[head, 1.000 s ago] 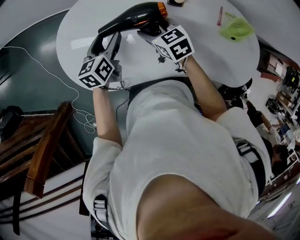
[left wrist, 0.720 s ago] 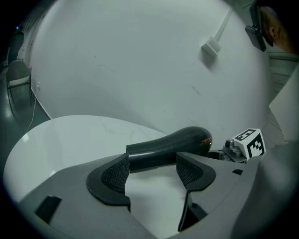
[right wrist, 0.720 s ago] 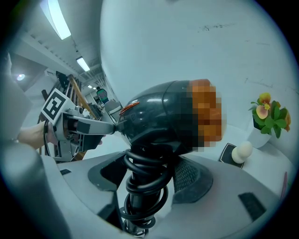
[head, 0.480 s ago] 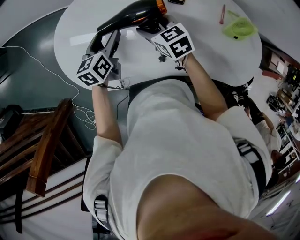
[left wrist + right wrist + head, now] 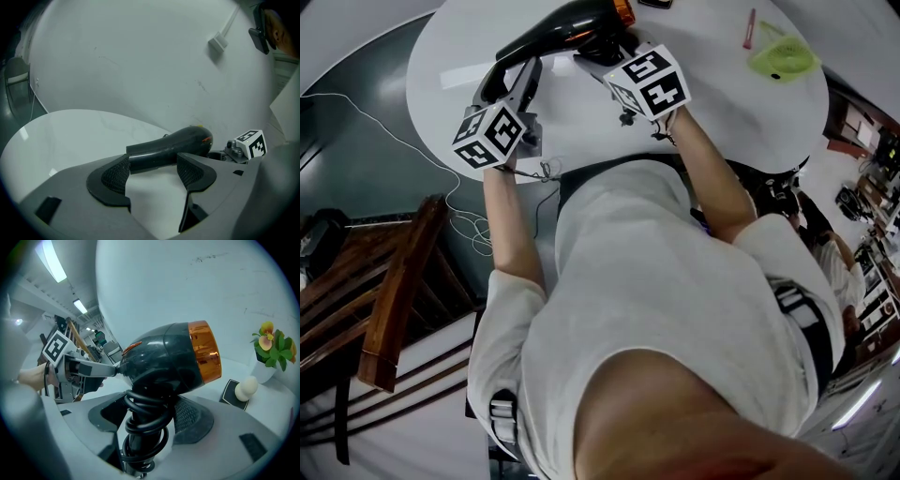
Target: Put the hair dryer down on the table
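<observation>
Clamping on the cord-wrapped stem under the dryer's head, the right gripper (image 5: 150, 409) has both pads pressed against the coiled black cable, so it carries the hair dryer (image 5: 164, 357). The left gripper (image 5: 152, 164) is spread wide. The dryer's thin tail end lies across its tips by the left pad, with bare tabletop showing between the jaws (no pinch there). The dryer hangs low over the near part of the round white table (image 5: 712, 103), orange nozzle pointing away from the person. I can't tell whether it touches the surface yet.

Risks from here, as I judge them:
- The grip is on loose cord loops, not hard shell, so the dryer could twist or slide as it lowers.
- The body is rounded, so it could roll once let go.
- The small flower pot (image 5: 273, 351) and the white egg-shaped thing (image 5: 246, 388) sit near the nozzle side, and a swing outward could knock them.
</observation>
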The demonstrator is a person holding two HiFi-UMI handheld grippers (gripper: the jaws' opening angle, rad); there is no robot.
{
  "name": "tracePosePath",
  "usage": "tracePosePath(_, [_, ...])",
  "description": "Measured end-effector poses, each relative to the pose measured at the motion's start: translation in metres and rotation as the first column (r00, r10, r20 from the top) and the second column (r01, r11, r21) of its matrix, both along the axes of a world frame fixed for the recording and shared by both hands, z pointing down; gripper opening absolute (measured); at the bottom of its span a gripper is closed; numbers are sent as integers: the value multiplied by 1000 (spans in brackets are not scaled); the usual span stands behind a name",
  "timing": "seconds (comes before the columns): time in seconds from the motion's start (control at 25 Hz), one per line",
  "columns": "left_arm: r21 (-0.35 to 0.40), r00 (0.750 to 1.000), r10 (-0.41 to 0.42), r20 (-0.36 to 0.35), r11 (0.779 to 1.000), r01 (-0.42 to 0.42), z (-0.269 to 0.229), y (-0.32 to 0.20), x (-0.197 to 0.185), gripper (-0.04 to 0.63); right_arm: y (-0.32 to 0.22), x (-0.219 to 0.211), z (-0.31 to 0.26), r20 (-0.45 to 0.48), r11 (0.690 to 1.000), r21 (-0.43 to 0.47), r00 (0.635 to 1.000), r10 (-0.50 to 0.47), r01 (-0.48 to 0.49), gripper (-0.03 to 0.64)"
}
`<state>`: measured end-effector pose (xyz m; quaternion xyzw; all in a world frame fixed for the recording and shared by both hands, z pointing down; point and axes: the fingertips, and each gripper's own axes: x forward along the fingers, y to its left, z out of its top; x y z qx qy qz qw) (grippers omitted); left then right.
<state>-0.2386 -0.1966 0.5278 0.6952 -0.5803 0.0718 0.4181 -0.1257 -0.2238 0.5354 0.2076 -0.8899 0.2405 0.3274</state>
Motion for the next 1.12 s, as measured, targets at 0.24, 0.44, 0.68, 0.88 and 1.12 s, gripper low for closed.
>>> tracePosePath(0.24, [-13,1000,1,-5,1000,-1,4,-6,0,328,-6,0,2,1,1000,-10,1000,7,-7,285])
tracePosePath(0.44, [-27,1000,4,-6,1000,-4,12,-10,0,328,-10,0,9,2,1000,-20,1000,11,-11,285])
tracePosePath(0.68, [-37,1000,6,-6,999,-7,17,-13,-1,328,-13,-2,14,4,999,-31,1000,19,-19,285])
tracePosePath(0.88, [-44,1000,8,-6,999,-8,21,-17,0,328,-17,-1,18,3,999,-38,1000,24,-24,285])
tracePosePath(1.12, [-52,1000,8,-2,999,-8,26,-21,-1,328,-21,-2,22,2,999,-44,1000,29,-29,285])
